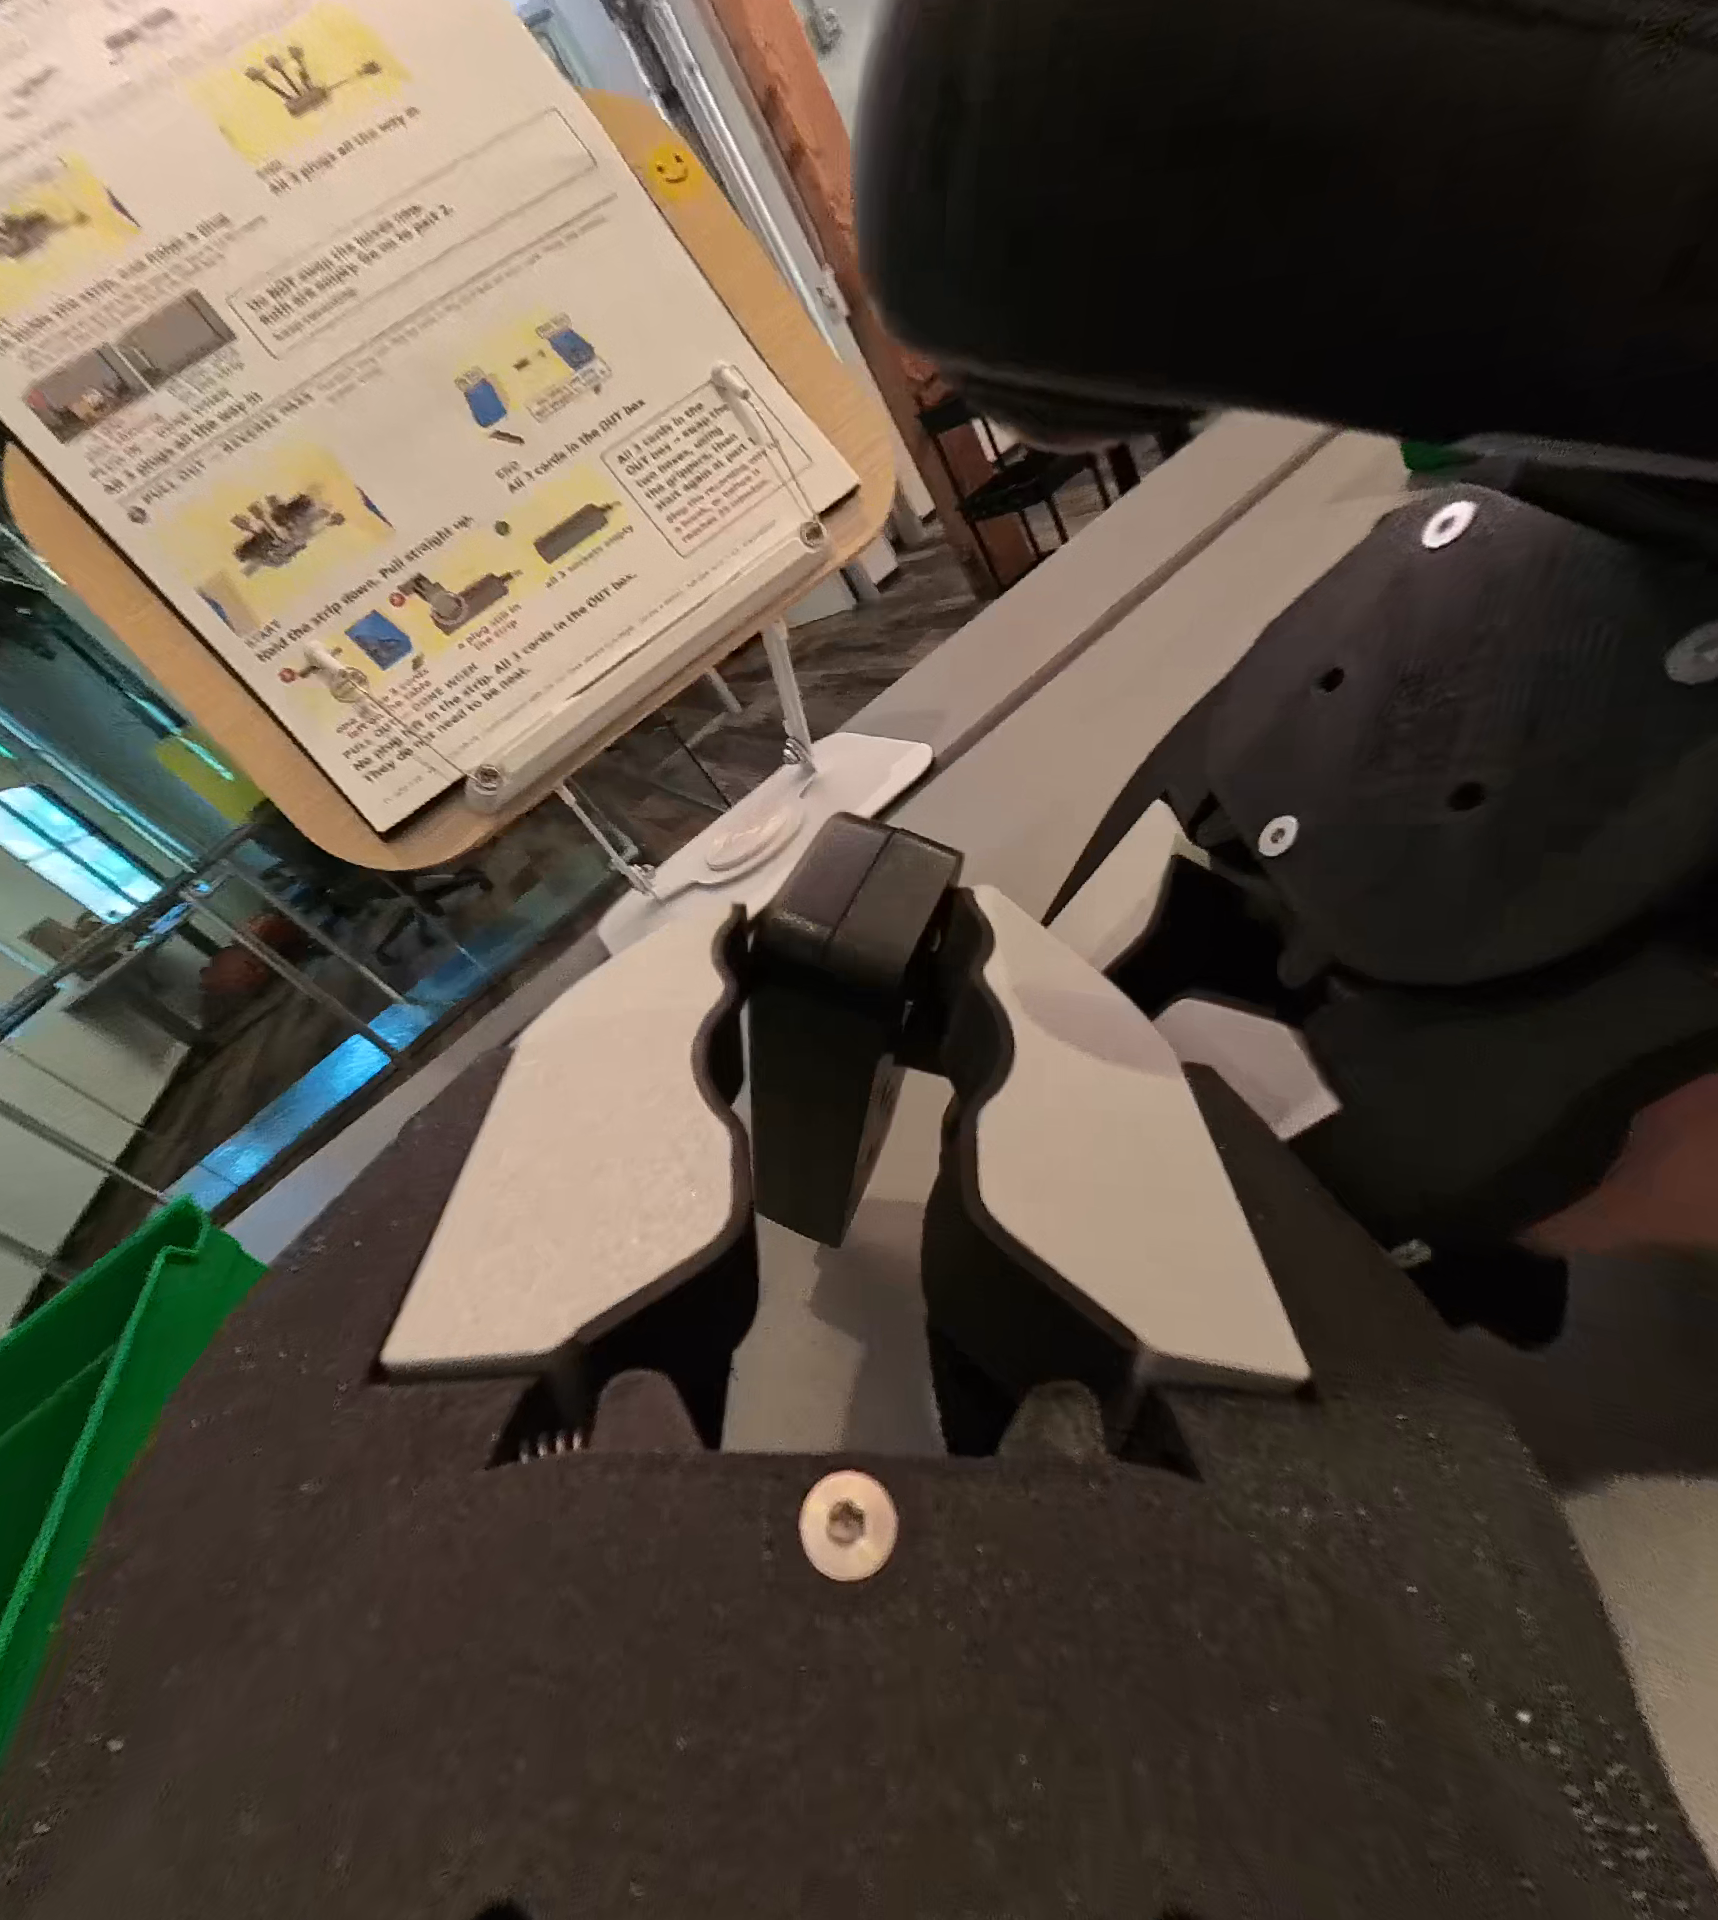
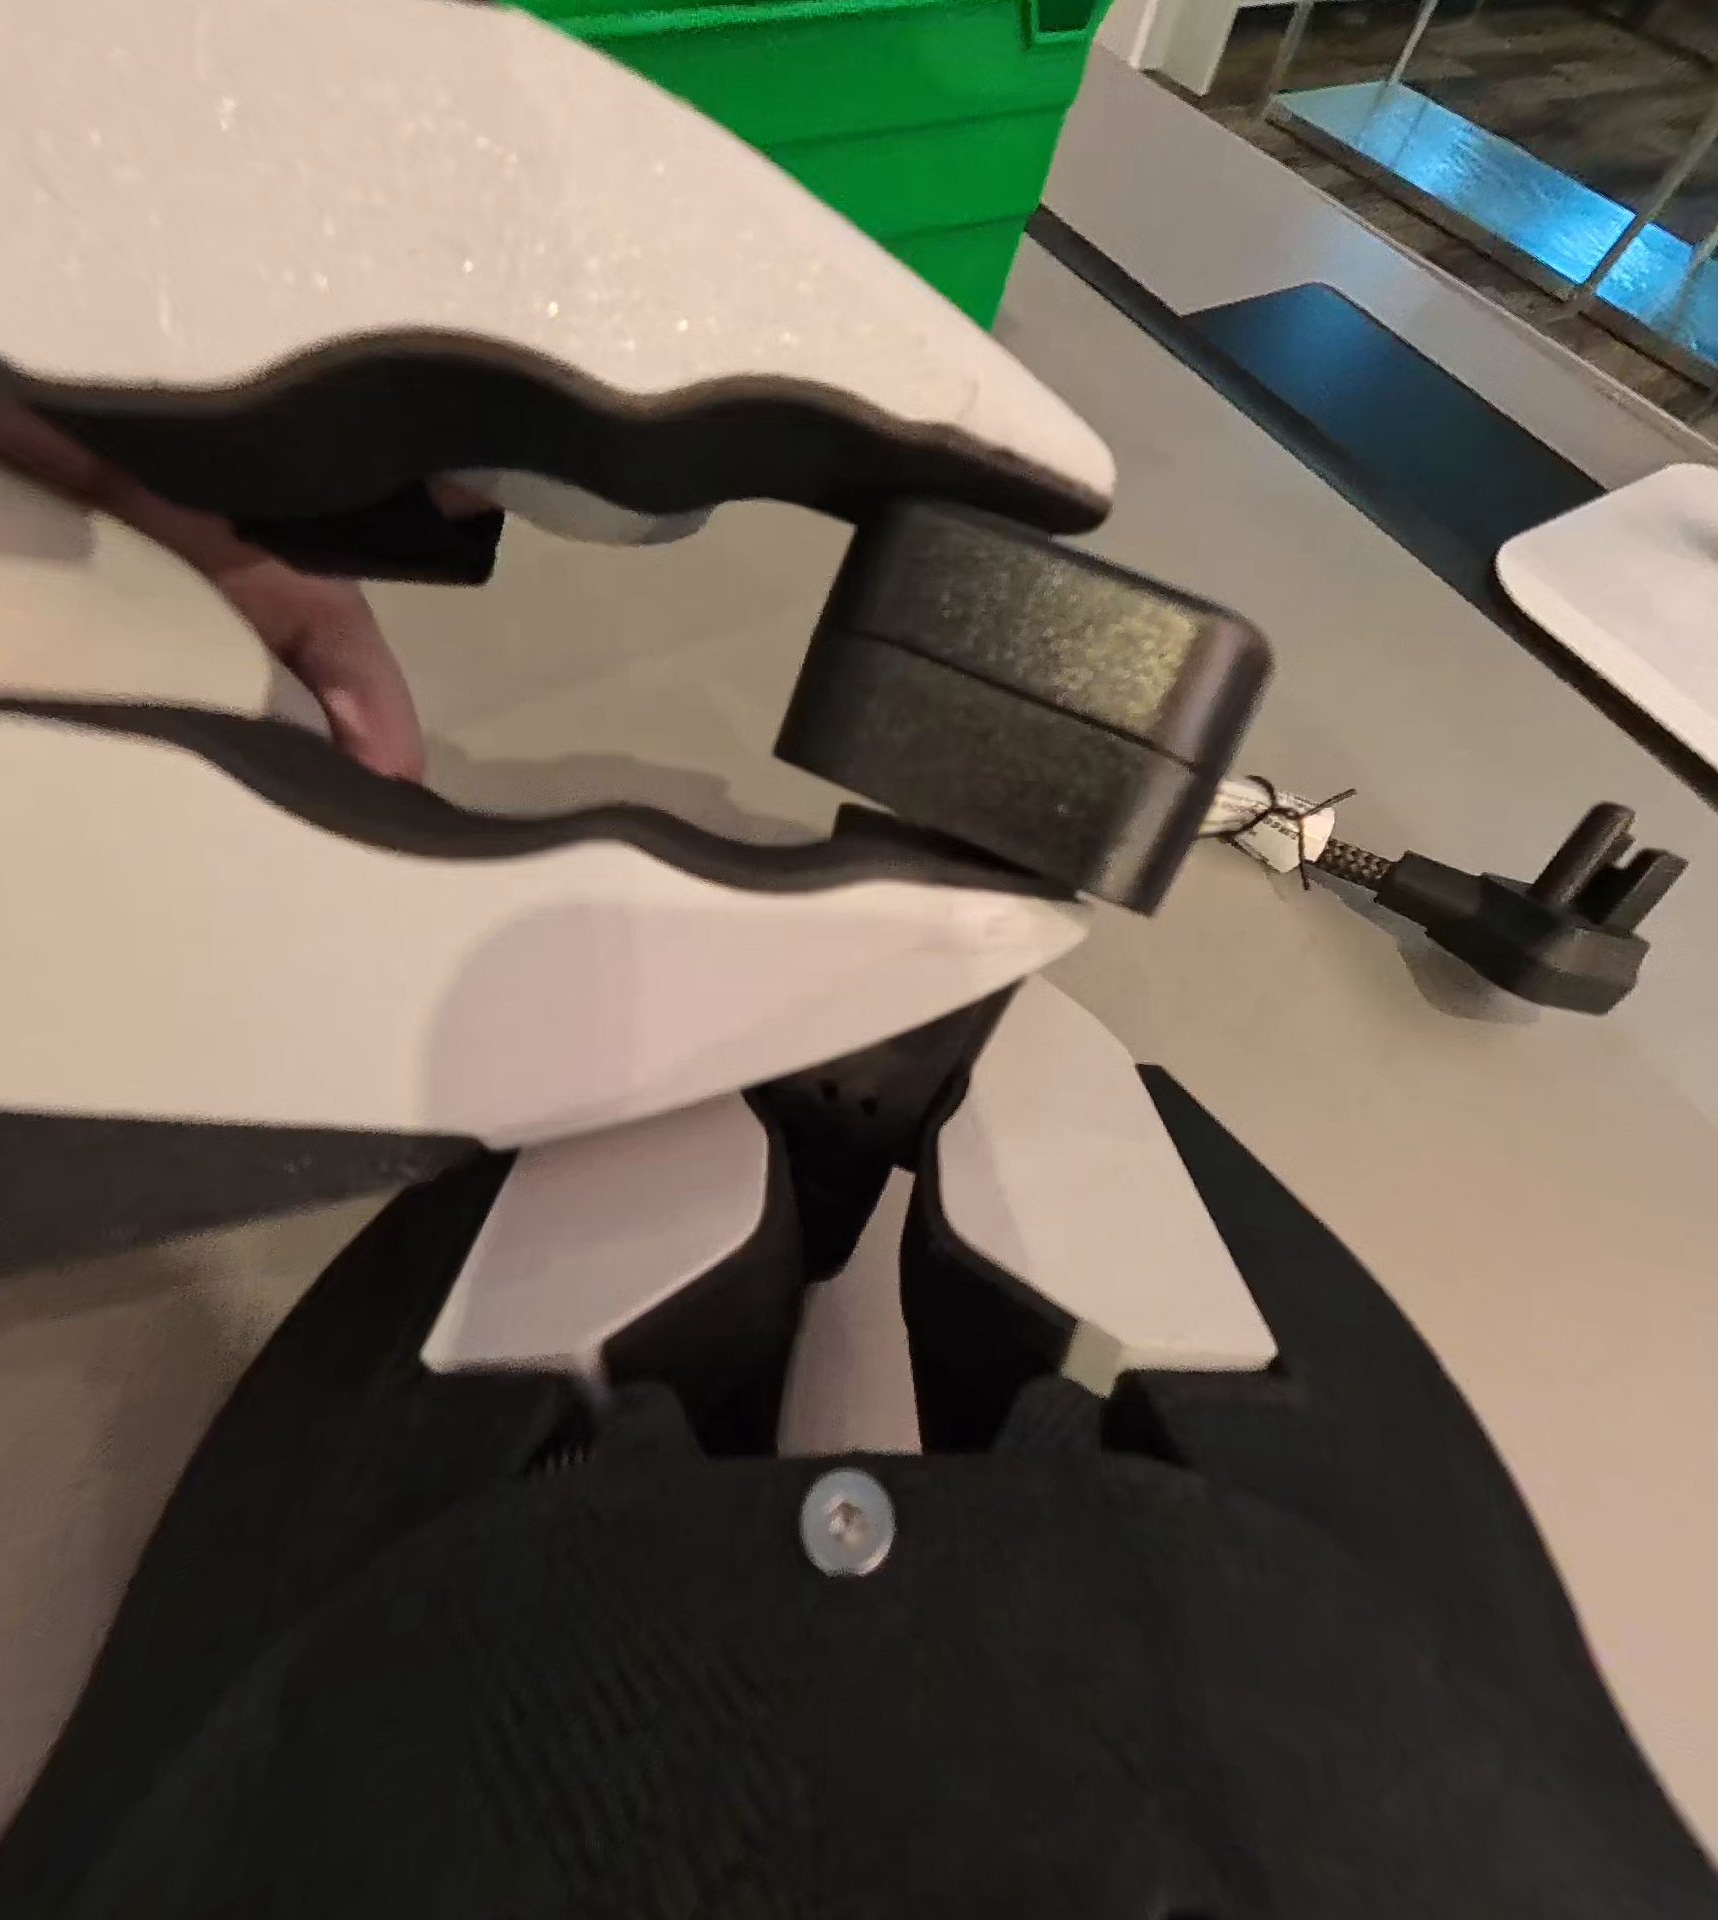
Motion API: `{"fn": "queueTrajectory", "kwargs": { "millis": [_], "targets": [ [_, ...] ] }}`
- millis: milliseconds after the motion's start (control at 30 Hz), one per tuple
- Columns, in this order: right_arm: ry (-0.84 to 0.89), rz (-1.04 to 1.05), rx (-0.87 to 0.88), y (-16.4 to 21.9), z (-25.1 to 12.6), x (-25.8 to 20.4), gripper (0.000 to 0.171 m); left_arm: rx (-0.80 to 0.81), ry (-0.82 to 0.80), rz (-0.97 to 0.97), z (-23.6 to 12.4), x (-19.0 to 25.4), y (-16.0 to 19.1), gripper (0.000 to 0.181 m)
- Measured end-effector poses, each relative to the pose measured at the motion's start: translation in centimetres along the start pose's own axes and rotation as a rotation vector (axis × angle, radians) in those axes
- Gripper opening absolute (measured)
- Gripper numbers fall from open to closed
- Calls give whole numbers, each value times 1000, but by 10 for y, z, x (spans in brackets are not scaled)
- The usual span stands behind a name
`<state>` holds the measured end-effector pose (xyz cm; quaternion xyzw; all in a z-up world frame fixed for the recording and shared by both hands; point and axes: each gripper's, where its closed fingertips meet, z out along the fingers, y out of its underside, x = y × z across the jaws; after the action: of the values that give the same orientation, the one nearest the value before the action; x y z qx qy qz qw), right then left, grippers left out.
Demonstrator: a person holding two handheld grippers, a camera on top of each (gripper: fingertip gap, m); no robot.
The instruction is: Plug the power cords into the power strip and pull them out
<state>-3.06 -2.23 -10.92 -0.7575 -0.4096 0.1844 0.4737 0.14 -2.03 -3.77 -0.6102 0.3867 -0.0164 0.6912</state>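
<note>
My left gripper [image 1: 855, 935] is shut on a black power adapter [image 1: 839, 1039] and holds it by its fingertips above the grey table. The right wrist view shows the same adapter [image 2: 1021, 707] in the left gripper's white fingers [image 2: 481, 312], close in front of the camera. My right gripper [image 2: 850, 1122] sits just below, its fingers drawn close on a dark lower part of the adapter, with its tips hidden under the left gripper. A braided cord with a flat angled plug [image 2: 1530, 914] lies on the table beyond. No power strip is in view.
A green bin [image 2: 834, 135] stands at the back left and also shows in the left wrist view [image 1: 24, 1507]. An instruction board [image 1: 367, 416] leans on a stand with a white base [image 2: 1655, 623]. The right gripper's black body [image 1: 1437, 748] crowds the right side. The table edge [image 2: 1354, 312] runs behind. About 8 cm separates my left fingertips from my right.
</note>
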Motion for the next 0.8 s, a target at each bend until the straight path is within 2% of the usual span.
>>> {"fn": "queueTrajectory", "kwargs": {
  "millis": [233, 400, 533, 633, 733, 800],
  "targets": [
    [6, 49, 28, -6, -2, -4, 18, 31, 23, -11, -1, -2, -2, 37],
    [-77, -11, 38, -5, -4, -10, 19, 15, 160, -106, -4, 1, 4, 32],
    [-133, -37, 53, -2, -4, -10, 19, 45, 188, 12, -3, 5, 1, 29],
    [-108, -81, 61, -3, -4, -12, 19, 50, 219, -132, -2, 5, 3, 41],
    [-78, -132, 50, -1, -3, -11, 19, 30, 228, -210, 0, -2, 7, 64],
    [-58, -162, 51, -2, -3, -10, 20, 32, 247, -221, -1, 1, 5, 61]
  ]
}}
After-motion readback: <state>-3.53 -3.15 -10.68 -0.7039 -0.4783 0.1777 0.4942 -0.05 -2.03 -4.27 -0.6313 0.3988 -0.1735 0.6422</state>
